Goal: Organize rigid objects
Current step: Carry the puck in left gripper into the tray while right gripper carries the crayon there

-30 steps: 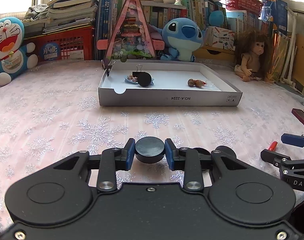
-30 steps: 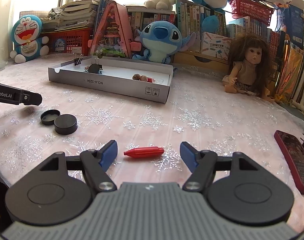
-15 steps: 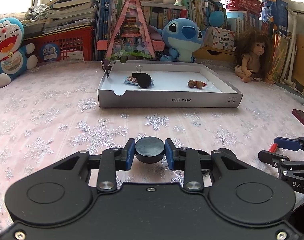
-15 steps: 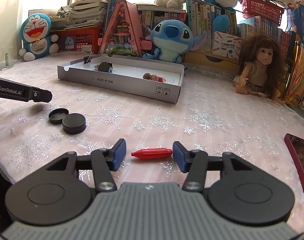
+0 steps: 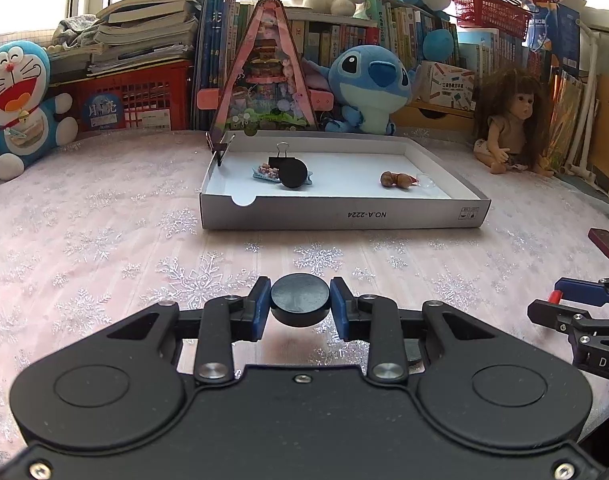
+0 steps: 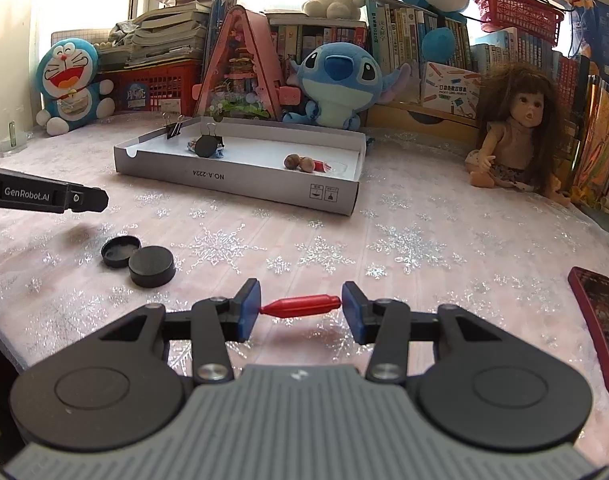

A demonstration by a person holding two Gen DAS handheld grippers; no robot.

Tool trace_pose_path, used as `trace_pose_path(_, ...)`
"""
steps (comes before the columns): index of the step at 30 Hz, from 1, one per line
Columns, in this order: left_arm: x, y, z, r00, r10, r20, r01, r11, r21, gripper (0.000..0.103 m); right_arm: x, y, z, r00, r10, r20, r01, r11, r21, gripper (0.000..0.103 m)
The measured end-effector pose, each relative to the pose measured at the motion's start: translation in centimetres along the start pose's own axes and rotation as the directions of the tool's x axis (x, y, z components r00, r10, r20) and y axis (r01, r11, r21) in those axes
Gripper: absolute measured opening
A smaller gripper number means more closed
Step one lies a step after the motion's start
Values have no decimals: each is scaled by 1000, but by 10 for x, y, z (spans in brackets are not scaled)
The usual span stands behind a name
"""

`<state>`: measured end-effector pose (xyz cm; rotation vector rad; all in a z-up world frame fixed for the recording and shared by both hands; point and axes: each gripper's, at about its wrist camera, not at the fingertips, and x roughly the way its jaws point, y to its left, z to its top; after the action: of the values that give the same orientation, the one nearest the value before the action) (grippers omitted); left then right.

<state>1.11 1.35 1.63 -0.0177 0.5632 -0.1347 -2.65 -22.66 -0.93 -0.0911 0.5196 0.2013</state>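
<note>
Snowflake tablecloth, hand-held gripper clamping black disc

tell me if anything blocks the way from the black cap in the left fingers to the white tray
Nothing visible does. The left gripper holds the black cap, and only bare snowflake cloth lies before the white tray; its front wall must be cleared.

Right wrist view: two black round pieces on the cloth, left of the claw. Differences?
The rear cap lies hollow side up, with a raised rim; the front disc shows a flat closed top. The front disc looks thicker than the rear cap. Both are black, round and side by side.
</note>
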Motion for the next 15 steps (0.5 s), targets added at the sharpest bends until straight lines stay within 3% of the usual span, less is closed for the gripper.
trace_pose_path(15, 14, 15, 61, 997, 31, 64, -29, 999, -44, 30, 22, -22, 51, 999, -50, 10, 48, 990, 131, 49)
